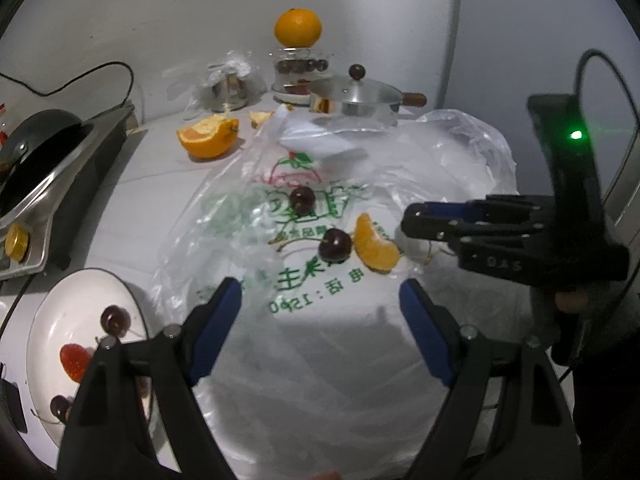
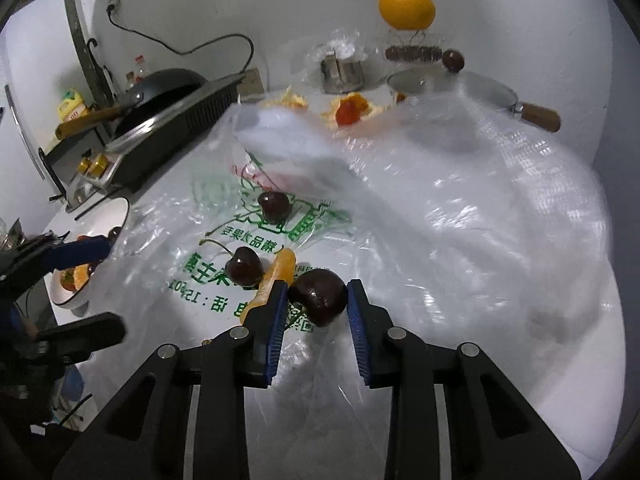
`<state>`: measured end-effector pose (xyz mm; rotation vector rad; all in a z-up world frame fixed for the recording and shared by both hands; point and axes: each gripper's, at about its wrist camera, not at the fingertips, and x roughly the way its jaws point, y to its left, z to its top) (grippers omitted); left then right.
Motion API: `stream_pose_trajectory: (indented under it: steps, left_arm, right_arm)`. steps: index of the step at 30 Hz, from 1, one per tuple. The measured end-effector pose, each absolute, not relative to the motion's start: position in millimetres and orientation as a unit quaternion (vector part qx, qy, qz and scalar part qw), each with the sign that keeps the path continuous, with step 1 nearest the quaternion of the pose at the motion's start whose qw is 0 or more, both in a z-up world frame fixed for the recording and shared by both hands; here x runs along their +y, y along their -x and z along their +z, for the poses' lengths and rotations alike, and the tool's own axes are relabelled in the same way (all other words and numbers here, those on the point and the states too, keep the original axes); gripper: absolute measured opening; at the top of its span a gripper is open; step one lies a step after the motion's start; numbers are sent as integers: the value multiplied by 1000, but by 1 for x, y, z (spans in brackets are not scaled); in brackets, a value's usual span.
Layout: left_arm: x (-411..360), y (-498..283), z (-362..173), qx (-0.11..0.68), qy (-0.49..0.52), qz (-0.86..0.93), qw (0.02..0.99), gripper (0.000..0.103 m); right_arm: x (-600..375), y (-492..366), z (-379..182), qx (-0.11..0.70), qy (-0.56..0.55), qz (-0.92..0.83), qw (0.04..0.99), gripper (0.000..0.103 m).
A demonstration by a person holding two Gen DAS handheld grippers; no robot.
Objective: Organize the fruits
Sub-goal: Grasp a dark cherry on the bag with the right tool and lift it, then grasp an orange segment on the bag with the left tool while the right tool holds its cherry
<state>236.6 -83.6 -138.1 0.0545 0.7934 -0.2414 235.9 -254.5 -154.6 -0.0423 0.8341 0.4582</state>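
Note:
My right gripper (image 2: pixel 318 294) is shut on a dark cherry (image 2: pixel 320 298), held between its blue pads just above a clear plastic bag (image 2: pixel 460 220). Beside it lie an orange segment (image 2: pixel 276 276) and two more cherries (image 2: pixel 244 266) (image 2: pixel 273 206). In the left wrist view my left gripper (image 1: pixel 320 296) is open and empty over the bag, near a cherry (image 1: pixel 335 245), the segment (image 1: pixel 374 245) and another cherry (image 1: pixel 302 199). The right gripper (image 1: pixel 416 222) shows at the right. A white bowl (image 1: pixel 64 304) at lower left holds cherries and a strawberry (image 1: pixel 74 360).
A half orange (image 1: pixel 208 140) and peel lie behind the bag. A whole orange (image 1: pixel 298 27) sits on a glass jar (image 1: pixel 300 68) beside a lidded steel pot (image 1: pixel 360 98). A stove with a black pan (image 1: pixel 40 152) stands at the left. The wall is close behind.

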Motion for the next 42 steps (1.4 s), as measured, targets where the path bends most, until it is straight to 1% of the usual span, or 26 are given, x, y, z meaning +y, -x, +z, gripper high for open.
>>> stream_pose_trajectory:
  steps: [11,26,32,40,42]
  left_arm:
    - [-119,-253,-144,391,-51,-138,908,82]
    - [-165,-286,-166,405,-82,-175,893,81]
    - [-169,-297,-176,415,-97,-190,884,65]
    - [-166,-308,-184,425,-97,-199,878,63]
    - [-166,-310,-185,427,-99,-202,876,58]
  right_arm:
    - [-286,-223,-137,367,-7,214,905,32]
    - [-321,-228,-142,357,-41,216,908,32]
    - [-324,-229,-144,355,-51,221,907,32]
    - [-325,-231,-147,354,-58,222,907,32]
    - [-325,-231,-147,354,-59,221,907,32]
